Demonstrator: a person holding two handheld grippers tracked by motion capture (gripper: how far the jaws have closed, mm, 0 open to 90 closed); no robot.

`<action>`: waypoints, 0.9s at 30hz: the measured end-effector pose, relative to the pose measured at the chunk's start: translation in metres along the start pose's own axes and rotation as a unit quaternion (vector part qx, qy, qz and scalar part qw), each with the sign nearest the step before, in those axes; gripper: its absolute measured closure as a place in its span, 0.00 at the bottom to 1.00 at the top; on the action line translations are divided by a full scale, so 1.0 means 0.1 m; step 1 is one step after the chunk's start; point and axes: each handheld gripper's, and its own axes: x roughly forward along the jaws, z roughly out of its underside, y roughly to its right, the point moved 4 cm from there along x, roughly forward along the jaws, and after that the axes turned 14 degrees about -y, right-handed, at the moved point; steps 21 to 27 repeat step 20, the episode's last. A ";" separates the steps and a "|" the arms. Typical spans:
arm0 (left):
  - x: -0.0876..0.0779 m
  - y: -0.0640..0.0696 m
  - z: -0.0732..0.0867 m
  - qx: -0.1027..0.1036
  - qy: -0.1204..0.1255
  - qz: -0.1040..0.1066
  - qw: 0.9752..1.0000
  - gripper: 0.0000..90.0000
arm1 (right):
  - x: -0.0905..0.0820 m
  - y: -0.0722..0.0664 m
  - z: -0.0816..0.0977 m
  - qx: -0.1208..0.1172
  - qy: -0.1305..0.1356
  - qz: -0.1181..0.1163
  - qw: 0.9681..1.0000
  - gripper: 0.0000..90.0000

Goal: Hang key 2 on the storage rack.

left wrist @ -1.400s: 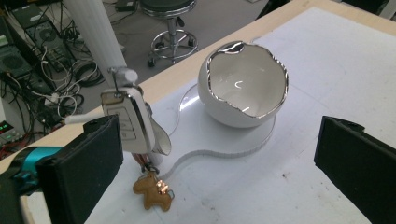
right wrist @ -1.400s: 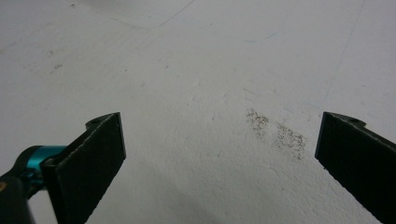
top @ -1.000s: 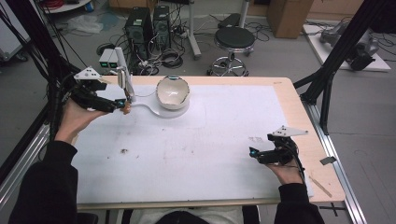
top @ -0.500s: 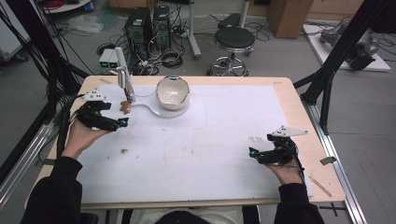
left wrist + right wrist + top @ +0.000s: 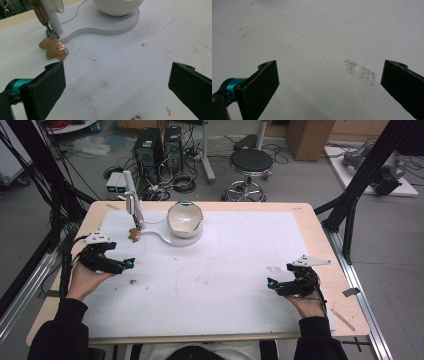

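Top of the keychain's (image 5: 53, 48) strap cut off.

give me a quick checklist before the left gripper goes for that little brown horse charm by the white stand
1. Left gripper jaws wide open, nothing between them: ok.
2. Horse charm in sight ahead, left of the jaws' centre line: ok, needs re-aiming.
3. Charm free to lift: not ok, it hangs by a clip and strap from the stand's post.
4. Path over the white mat to the charm unobstructed: ok.
5. Bowl on the stand base close beside the charm: cannot tell if clearance suffices.
6. Right gripper open, parked far off: ok.
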 end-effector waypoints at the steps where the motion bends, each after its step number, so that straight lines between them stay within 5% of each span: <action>1: 0.00 0.01 0.04 0.000 -0.001 0.001 1.000 0.02 | 0.00 -0.01 0.00 0.002 -0.002 -0.002 1.000 0.01; 11: -0.04 0.12 0.36 0.000 0.002 -0.014 1.000 0.02 | 0.01 0.00 0.01 0.000 -0.001 -0.003 1.000 0.01; 27: -0.10 0.12 0.43 -0.015 0.014 -0.015 1.000 0.02 | -0.02 -0.01 0.00 0.002 0.004 -0.002 1.000 0.01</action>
